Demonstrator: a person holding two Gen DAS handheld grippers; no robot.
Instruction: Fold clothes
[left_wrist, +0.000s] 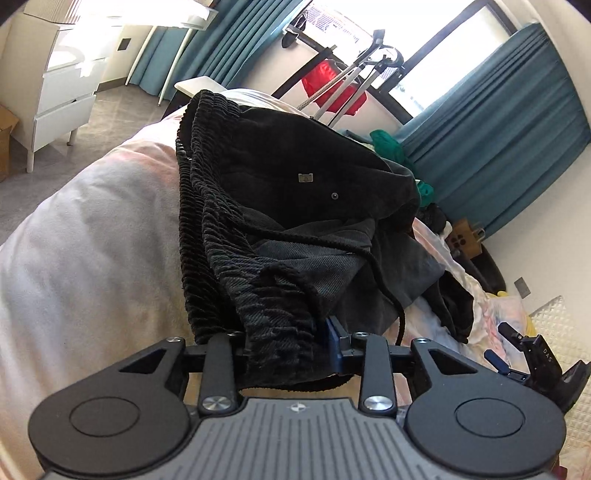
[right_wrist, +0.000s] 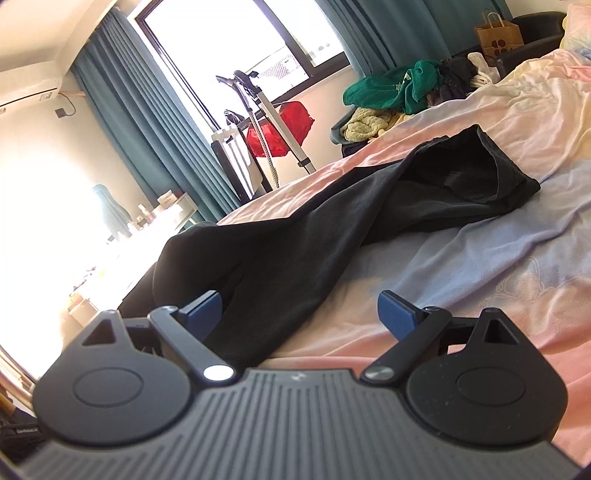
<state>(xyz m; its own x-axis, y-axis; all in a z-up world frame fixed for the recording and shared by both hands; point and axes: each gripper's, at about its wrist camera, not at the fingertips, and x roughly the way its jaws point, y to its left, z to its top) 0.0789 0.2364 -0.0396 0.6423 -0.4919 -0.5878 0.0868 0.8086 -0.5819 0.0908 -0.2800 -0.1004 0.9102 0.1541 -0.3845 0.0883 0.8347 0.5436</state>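
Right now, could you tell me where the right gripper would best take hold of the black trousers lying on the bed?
Probably the near edge of the black trousers, where the cloth runs between the open right gripper fingers. Come in low over the bed sheet, straight ahead: the fabric lies flat there, its edge giving a thin fold to pinch.

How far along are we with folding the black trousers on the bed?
Done: the black trousers lie on the bed, waistband bunched between the left gripper's parted fingers. In hand: nothing gripped; the right gripper is open beside a leg. Left: no neat fold shows yet, and the clothes pile waits.
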